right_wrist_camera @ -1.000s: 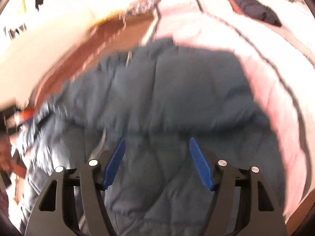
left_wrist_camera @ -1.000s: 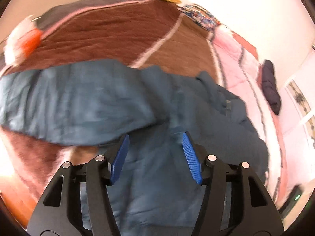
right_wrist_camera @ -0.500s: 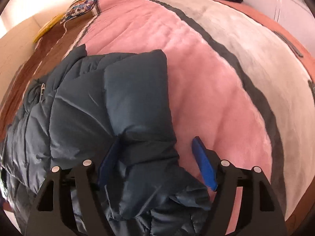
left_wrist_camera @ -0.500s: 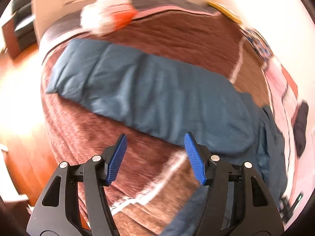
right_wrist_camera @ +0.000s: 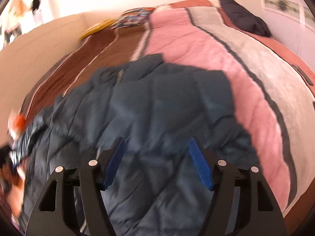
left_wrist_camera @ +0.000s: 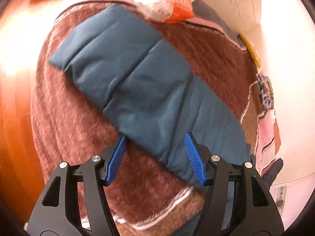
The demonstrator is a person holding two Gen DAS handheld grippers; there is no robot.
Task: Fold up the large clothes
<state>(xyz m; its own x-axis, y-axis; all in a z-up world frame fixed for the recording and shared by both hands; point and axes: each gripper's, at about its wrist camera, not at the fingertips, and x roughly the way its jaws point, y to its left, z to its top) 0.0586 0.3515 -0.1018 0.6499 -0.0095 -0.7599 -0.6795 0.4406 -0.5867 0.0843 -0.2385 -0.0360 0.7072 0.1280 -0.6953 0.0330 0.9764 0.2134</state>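
Bed (right_wrist_camera: 256, 63) filling both views, covered by a brown fleece blanket (left_wrist_camera: 65, 129) on one side and a pink and grey blanket (right_wrist_camera: 196, 45) on the other. Orange-brown wooden floor (left_wrist_camera: 13, 118) beyond the bed's left edge in the left wrist view.

Dark blue quilted puffer jacket (right_wrist_camera: 157, 108) spread flat across the bed, body lying where the brown and pink blankets meet, zip visible near its upper part. One long sleeve (left_wrist_camera: 126, 74) stretched straight over the brown blanket toward the bed's corner, cuff end close to the edge.

Dark folded garment (right_wrist_camera: 244, 19) at the far edge of the bed by the wall, well apart from the jacket. Patterned cushion (right_wrist_camera: 135, 17) and a yellow item (right_wrist_camera: 98, 27) along the far edge. White and orange plastic packet (left_wrist_camera: 167, 2) at the bed's corner, just beyond the sleeve's cuff.

Left tool (left_wrist_camera: 155, 157) wide open above the sleeve's near edge, blue pads (left_wrist_camera: 195, 161) apart, nothing between them. Right tool (right_wrist_camera: 157, 165) likewise wide open over the jacket's body, holding nothing; contact with the fabric impossible to tell through the blur.
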